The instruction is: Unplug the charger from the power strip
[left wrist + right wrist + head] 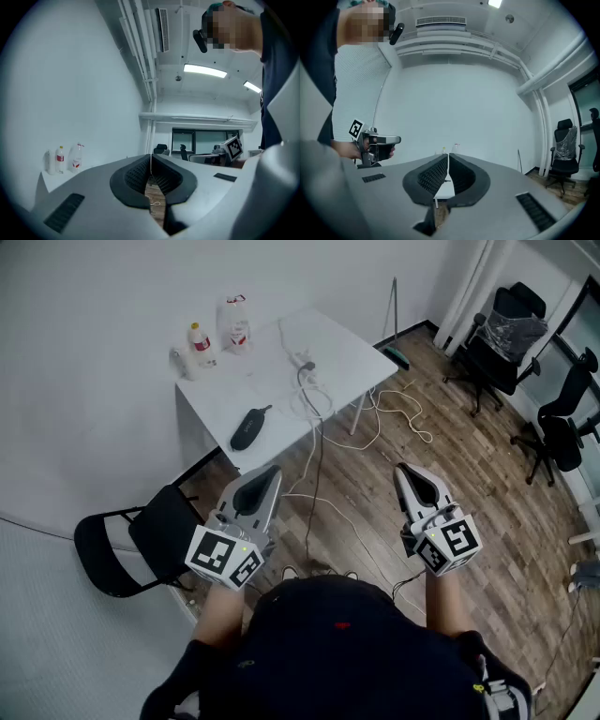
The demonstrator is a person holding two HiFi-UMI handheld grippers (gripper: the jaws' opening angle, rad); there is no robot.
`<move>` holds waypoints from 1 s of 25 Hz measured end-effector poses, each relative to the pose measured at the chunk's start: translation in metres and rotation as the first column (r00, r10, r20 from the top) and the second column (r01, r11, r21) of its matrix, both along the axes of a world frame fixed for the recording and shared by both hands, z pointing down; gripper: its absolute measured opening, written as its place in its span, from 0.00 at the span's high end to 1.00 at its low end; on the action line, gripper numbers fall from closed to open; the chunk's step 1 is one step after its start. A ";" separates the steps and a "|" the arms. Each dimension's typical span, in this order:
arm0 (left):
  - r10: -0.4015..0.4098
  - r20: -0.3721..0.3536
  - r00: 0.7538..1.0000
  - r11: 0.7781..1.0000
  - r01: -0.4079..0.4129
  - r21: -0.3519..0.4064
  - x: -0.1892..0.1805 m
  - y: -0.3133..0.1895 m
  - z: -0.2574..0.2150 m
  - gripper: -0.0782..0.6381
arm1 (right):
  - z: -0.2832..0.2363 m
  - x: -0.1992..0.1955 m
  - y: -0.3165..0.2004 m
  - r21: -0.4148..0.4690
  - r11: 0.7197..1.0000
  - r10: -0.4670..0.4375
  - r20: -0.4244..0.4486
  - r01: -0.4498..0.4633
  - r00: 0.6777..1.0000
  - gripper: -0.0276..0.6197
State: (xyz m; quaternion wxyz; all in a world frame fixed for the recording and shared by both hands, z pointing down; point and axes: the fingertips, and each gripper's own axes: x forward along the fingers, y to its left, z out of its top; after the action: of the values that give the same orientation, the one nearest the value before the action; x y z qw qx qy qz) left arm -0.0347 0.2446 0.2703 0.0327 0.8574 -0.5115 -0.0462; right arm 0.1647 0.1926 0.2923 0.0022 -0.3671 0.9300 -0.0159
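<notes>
A: Start at the left. What is beside the left gripper?
B: A black folding chair stands just to its left, by the wall. The left gripper points level, its jaws pressed together with nothing between them.
A: And the charger?
B: Well ahead of both grippers, on the white table. The power strip lies mid-table, and its long axis seems to run away from the grippers toward the far edge. The charger on it is too small to tell which way it faces.
A: Anything in the way?
B: A black oval object lies at the near edge, ahead of the left gripper. Three bottles stand at the far left corner. White cable loops beside the strip and spills onto the wooden floor. A dark cord hangs down between the two grippers.
A: The right one?
B: The right gripper is closed too, and empty. Office chairs stand well off to its right.
</notes>
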 end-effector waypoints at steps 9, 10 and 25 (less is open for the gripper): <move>-0.004 0.005 1.000 1.000 0.004 -0.014 0.010 -0.006 0.007 0.86 | 0.008 0.014 -0.006 -0.013 1.000 0.014 0.004 -0.014 1.000 0.91; -0.004 0.005 1.000 1.000 0.005 -0.016 0.011 -0.006 0.008 0.86 | 0.008 0.015 -0.006 -0.014 1.000 0.015 0.009 -0.015 1.000 0.91; -0.009 0.017 1.000 0.999 0.010 -0.038 0.032 -0.013 0.017 0.86 | 0.023 0.035 -0.015 -0.069 0.998 0.015 0.030 -0.013 0.999 0.91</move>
State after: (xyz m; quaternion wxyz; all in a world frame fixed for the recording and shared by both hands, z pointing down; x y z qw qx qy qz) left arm -0.0028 0.2314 0.2874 0.0442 0.8545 -0.5167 -0.0293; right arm 0.1997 0.1780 0.3156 0.0038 -0.3734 0.9261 -0.0535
